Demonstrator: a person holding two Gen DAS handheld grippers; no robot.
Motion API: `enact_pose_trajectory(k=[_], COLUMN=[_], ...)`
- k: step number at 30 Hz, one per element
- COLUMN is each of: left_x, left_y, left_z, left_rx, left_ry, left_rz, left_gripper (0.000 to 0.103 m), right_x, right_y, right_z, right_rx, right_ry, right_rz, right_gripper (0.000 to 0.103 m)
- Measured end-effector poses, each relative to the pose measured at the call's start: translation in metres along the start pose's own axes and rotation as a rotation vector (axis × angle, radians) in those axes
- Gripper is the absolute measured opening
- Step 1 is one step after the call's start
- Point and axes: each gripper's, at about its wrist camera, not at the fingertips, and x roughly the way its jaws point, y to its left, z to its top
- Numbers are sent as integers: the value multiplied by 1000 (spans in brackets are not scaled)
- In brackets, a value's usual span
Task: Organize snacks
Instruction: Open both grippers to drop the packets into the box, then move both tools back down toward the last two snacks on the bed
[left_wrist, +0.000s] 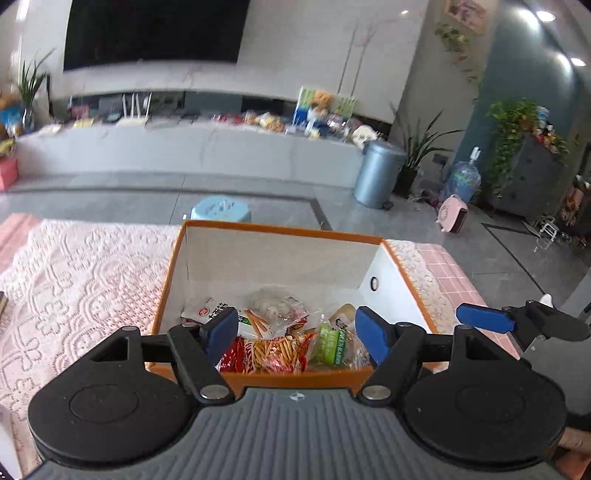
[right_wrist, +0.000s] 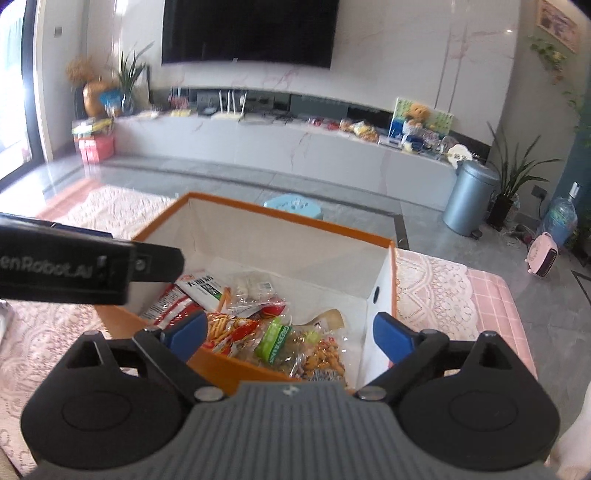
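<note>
We hold our left gripper tilted downward, its two blue pads spread wide with nothing pressed between them. Our right gripper takes the same downward slant beside it, blue pads likewise far apart and gripping nothing. From the left wrist view, one blue-tipped finger of the right gripper juts in at the right edge; from the right wrist view, the black body of the left gripper crosses the left side. The two tools sit side by side, close but not touching.
</note>
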Motion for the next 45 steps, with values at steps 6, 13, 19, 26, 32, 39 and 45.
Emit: enact_pose_trajectory(k=[6,13,19,26,32,39,45], left_x=[-28,-40,-37,-22,-11,5,21], left_y=[-3,-5,-5,6,10,15,18], left_z=[-25,-52,-78,-101,-111,-119,-126], left_rx=[22,49,85,62,60,42,33], left_ry=[-67,-102,-70,-7,29,55,78], left_rz=[-21,-59,-111,-122,-123,-151,-179], left_gripper=[84,84,84,85,85,85,85], right_x=[-39,-68,-80,-65,-47,-27,-11], right_y=[5,15,26,34,35,28,29], right_z=[-40,-81,-110,-137,-148,-153,-154], right_rx=[60,151,152,130,130,142,140], right_ry=[-99,-138,-192,-131,-83,-39,-12], right_rz=[-12,-9,-40,-35,-42,-65,-73], right_gripper=[93,93,93,93,93,83,72])
